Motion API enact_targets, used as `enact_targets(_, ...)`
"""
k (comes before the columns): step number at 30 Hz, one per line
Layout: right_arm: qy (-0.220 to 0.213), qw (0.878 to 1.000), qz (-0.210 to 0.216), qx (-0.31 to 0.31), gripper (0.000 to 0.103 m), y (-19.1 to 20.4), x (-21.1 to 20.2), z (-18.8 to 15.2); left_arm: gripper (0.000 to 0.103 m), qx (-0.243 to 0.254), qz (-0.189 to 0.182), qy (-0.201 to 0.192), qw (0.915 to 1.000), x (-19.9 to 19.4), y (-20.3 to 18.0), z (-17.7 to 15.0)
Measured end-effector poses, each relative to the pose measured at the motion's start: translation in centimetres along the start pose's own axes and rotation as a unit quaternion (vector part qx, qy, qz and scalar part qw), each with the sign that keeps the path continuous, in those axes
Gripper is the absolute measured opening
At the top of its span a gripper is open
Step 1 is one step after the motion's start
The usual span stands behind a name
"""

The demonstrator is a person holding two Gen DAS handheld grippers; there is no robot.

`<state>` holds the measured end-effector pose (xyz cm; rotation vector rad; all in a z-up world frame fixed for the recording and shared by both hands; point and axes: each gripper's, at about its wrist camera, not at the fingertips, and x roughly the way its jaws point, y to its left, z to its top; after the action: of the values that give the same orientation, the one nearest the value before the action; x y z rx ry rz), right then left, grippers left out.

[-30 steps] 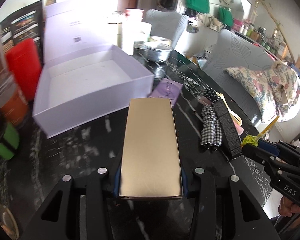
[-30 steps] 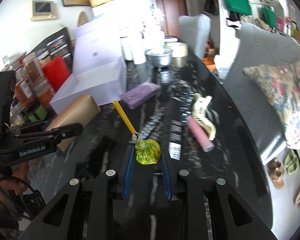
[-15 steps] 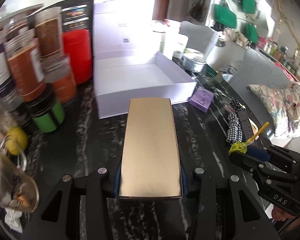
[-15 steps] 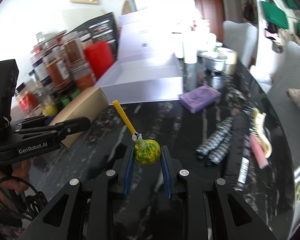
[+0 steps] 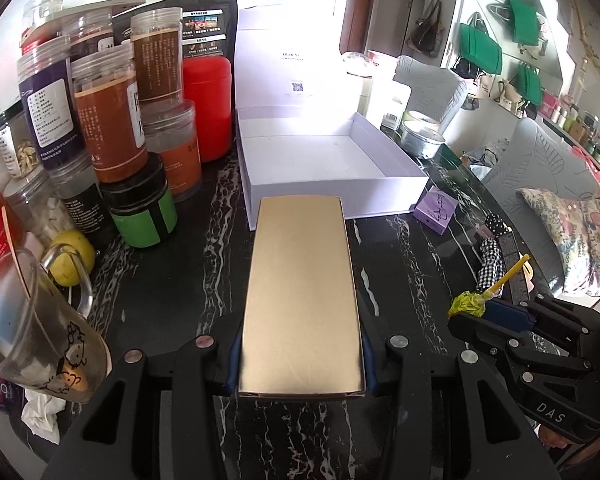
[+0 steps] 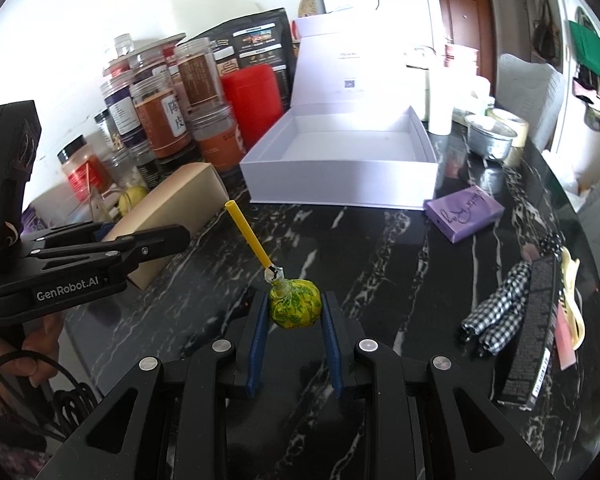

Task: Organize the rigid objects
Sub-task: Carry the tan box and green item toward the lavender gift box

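My left gripper (image 5: 300, 364) is shut on a long gold box (image 5: 302, 288), which points toward an open white box (image 5: 332, 190) just beyond its far end. That gold box (image 6: 172, 210) and the left gripper (image 6: 148, 246) also show at the left of the right wrist view. My right gripper (image 6: 295, 316) is shut on a yellow-green wrapped lollipop (image 6: 296, 308) with a yellow stick, above the black marble table (image 6: 360, 248). The white box (image 6: 340, 182) lies ahead of it, lid raised, nothing inside. The lollipop (image 5: 470, 304) and right gripper (image 5: 488, 316) appear at the right of the left wrist view.
Stacked jars (image 5: 112, 120) and a red canister (image 5: 208, 108) crowd the left of the white box; a glass mug (image 5: 32, 328) sits near left. A purple card box (image 6: 464, 212), checkered cloth (image 6: 496, 316), black long box (image 6: 534, 328) and metal pot (image 6: 490, 136) lie to the right.
Both grippers have swung left and rolled while keeping their grips. The white box now sits straight ahead of the gold box, and the jars have come into view.
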<state>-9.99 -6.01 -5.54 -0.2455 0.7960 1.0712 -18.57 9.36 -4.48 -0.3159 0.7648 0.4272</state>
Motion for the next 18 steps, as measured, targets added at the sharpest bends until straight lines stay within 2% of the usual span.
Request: enact_targets(18,-0.021,1.000,-0.019,-0.007,0.026,-0.4,-0.1,4.8,0.044,0.017,-0.010,-0.032,0.9993,0.2,-0.3,5.7)
